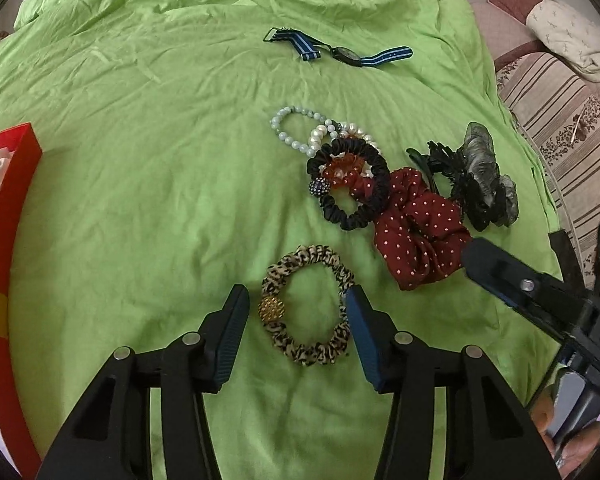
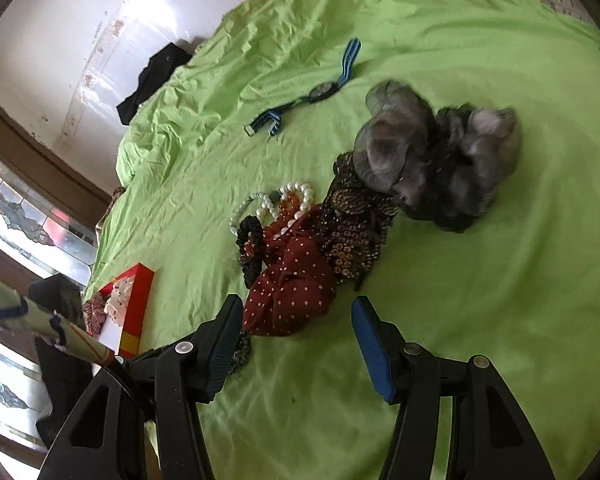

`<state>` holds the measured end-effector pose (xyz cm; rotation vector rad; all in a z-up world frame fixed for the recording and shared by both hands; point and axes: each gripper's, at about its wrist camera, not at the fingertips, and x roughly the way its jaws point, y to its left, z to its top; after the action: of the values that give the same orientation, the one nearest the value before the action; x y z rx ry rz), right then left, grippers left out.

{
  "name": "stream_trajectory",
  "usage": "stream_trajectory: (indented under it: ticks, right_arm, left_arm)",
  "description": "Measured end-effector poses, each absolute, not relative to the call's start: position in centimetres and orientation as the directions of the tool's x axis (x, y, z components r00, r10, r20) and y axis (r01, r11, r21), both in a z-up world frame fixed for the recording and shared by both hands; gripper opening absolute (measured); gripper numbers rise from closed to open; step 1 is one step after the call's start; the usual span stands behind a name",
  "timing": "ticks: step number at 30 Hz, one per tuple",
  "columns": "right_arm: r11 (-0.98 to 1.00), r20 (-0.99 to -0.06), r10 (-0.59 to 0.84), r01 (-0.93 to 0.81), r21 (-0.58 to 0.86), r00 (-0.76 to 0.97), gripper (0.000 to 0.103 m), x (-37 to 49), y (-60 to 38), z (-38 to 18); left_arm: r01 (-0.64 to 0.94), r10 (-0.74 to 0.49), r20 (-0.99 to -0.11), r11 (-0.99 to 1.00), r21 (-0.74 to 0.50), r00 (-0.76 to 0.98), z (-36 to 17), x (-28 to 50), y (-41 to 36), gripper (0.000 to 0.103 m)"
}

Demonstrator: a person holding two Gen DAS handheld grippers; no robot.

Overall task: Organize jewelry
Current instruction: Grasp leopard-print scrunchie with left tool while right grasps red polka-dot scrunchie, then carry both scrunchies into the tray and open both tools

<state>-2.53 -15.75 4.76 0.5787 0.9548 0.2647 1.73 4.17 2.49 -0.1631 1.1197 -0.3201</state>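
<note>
A leopard-print scrunchie (image 1: 306, 306) with a gold bead lies on the green sheet between the open fingers of my left gripper (image 1: 298, 310). Beyond it lie a red polka-dot scrunchie (image 1: 418, 232), a black scrunchie (image 1: 354, 182), pearl and pale bead bracelets (image 1: 300, 130), a black and grey hair bow (image 1: 476, 178) and a blue striped watch (image 1: 342, 53). My right gripper (image 2: 298, 322) is open just in front of the red polka-dot scrunchie (image 2: 290, 292); it also shows in the left wrist view (image 1: 512, 280). A red box (image 1: 8, 216) stands at the left.
The green sheet (image 1: 140, 180) covers the bed and is wrinkled at the far side. The red box (image 2: 134, 304) holds white fabric. A striped sofa with a cushion (image 1: 560, 80) stands beyond the right edge. A black cloth (image 2: 152, 80) lies by the wall.
</note>
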Motion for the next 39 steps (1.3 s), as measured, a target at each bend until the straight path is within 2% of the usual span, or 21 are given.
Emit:
stream_trajectory:
  ticks: [2, 4, 5, 6, 7, 8, 10, 21, 27, 33, 39]
  right_arm:
    - [0.803, -0.691, 0.471, 0.057, 0.593, 0.549, 0.059, -2.0, -15.7, 4.0]
    - [0.794, -0.692, 0.478, 0.072, 0.604, 0.54, 0.049, -1.6, -15.6, 3.4]
    - [0.792, -0.696, 0.48, 0.078, 0.606, 0.535, 0.038, -1.4, -15.5, 3.1]
    - [0.791, -0.698, 0.482, 0.08, 0.607, 0.53, 0.028, -1.3, -15.5, 2.8]
    - [0.79, -0.7, 0.484, 0.081, 0.607, 0.525, 0.023, -1.3, -15.5, 2.7]
    - [0.789, -0.702, 0.485, 0.085, 0.609, 0.521, 0.018, -1.3, -15.4, 2.5]
    - [0.782, -0.698, 0.491, 0.089, 0.616, 0.521, 0.013, -1.6, -15.5, 2.7]
    - [0.794, -0.679, 0.476, 0.058, 0.605, 0.558, 0.01, -6.0, -16.3, 7.0]
    - [0.809, -0.662, 0.478, 0.005, 0.588, 0.578, 0.01, -8.4, -14.6, 10.4]
    - [0.825, -0.648, 0.513, -0.114, 0.554, 0.563, 0.01, -9.4, -9.4, 13.8]
    - [0.813, -0.654, 0.578, -0.273, 0.515, 0.488, 0.01, -9.5, -0.5, 15.6]
  left_arm:
    - [0.162, -0.334, -0.852, 0.942, -0.293, 0.403, 2.4, 1.8, 4.0, 0.049]
    - [0.153, -0.327, -0.852, 0.945, -0.289, 0.409, 2.4, 1.9, 3.9, 0.049]
    - [0.146, -0.316, -0.855, 0.949, -0.28, 0.41, 2.3, 2.0, 3.8, 0.042]
    - [0.141, -0.303, -0.862, 0.953, -0.269, 0.407, 2.3, 2.0, 3.7, 0.026]
    - [0.137, -0.297, -0.871, 0.955, -0.264, 0.392, 2.3, 2.1, 3.7, 0.016]
    - [0.135, -0.307, -0.873, 0.952, -0.276, 0.379, 2.3, 2.2, 3.8, 0.012]
    - [0.13, -0.334, -0.867, 0.943, -0.307, 0.37, 2.7, 2.0, 4.2, 0.012]
    - [0.151, -0.386, -0.799, 0.921, -0.359, 0.462, 8.8, -2.6, 7.5, 0.012]
    - [0.12, -0.366, -0.77, 0.926, -0.359, 0.523, 11.5, -5.6, 12.8, 0.012]
    - [-0.013, -0.224, -0.774, 0.958, -0.288, 0.592, 12.7, -8.6, 21.6, 0.012]
    - [-0.215, -0.071, -0.804, 0.947, -0.241, 0.59, 11.4, -10.5, 32.0, 0.012]
